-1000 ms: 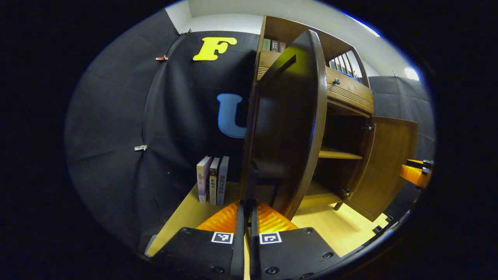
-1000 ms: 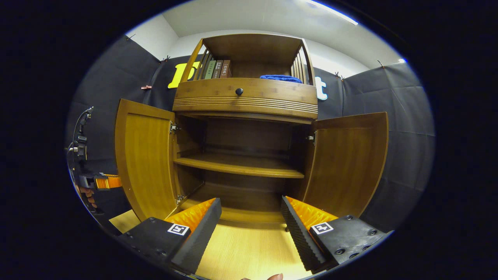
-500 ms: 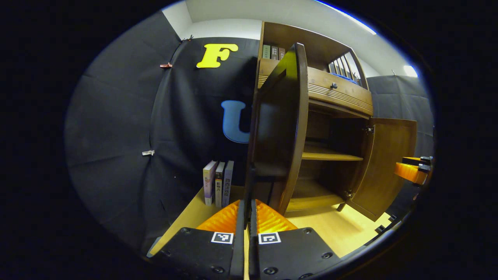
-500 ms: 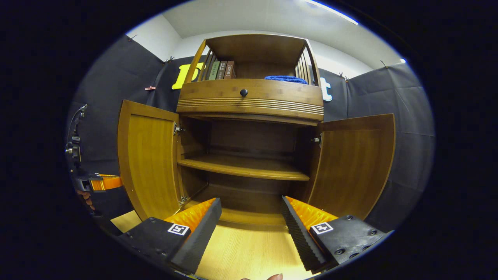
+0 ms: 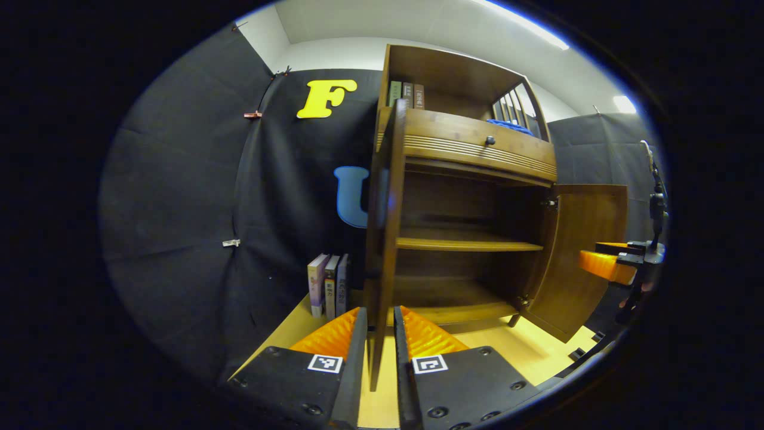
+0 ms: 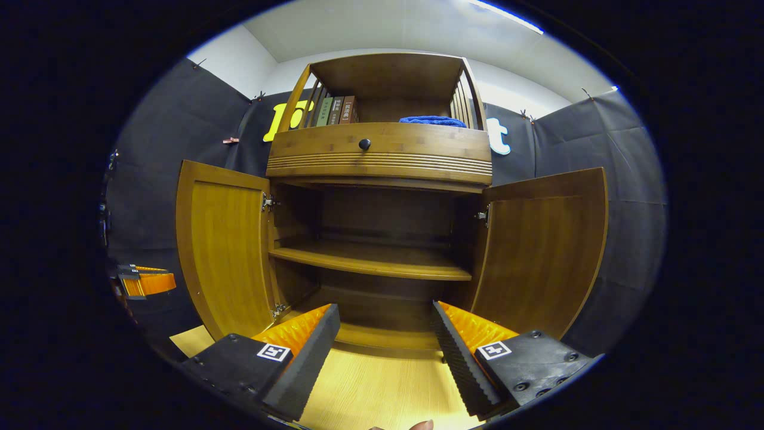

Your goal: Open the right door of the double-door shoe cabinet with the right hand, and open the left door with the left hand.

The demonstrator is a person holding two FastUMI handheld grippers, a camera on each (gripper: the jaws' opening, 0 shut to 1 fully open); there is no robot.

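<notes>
The shoe cabinet point(image 6: 379, 179) stands on the pale wooden bench point(image 6: 382, 388) against the black cloth wall, and in the right gripper view it is seen head-on with both lower doors swung wide. The left door point(image 6: 224, 248) hangs out from the cabinet's left side and the right door point(image 6: 540, 248) from its right side, each showing its inner face. Between the doors the cabinet's inside lies open, with one shelf point(image 6: 370, 260) crossing it about halfway up. Above the doors runs a drawer front with a dark round knob point(image 6: 364, 144), and over that an open top compartment holds a row of books point(image 6: 335, 110) at its left and a folded blue cloth point(image 6: 433, 120) at its right. In the left gripper view the left door point(image 5: 382, 239) is seen edge-on, and three more books point(image 5: 328, 285) stand upright on the bench just left of the cabinet. The left gripper point(image 5: 376, 334) sits at that door's free edge, its fingers a little apart with the edge running down between them; whether they touch it I cannot tell. The right gripper point(image 6: 385, 334) is in front of the cabinet's open middle, its fingers spread wide and holding nothing. It also shows beside the right door in the left gripper view point(image 5: 606, 263).
</notes>
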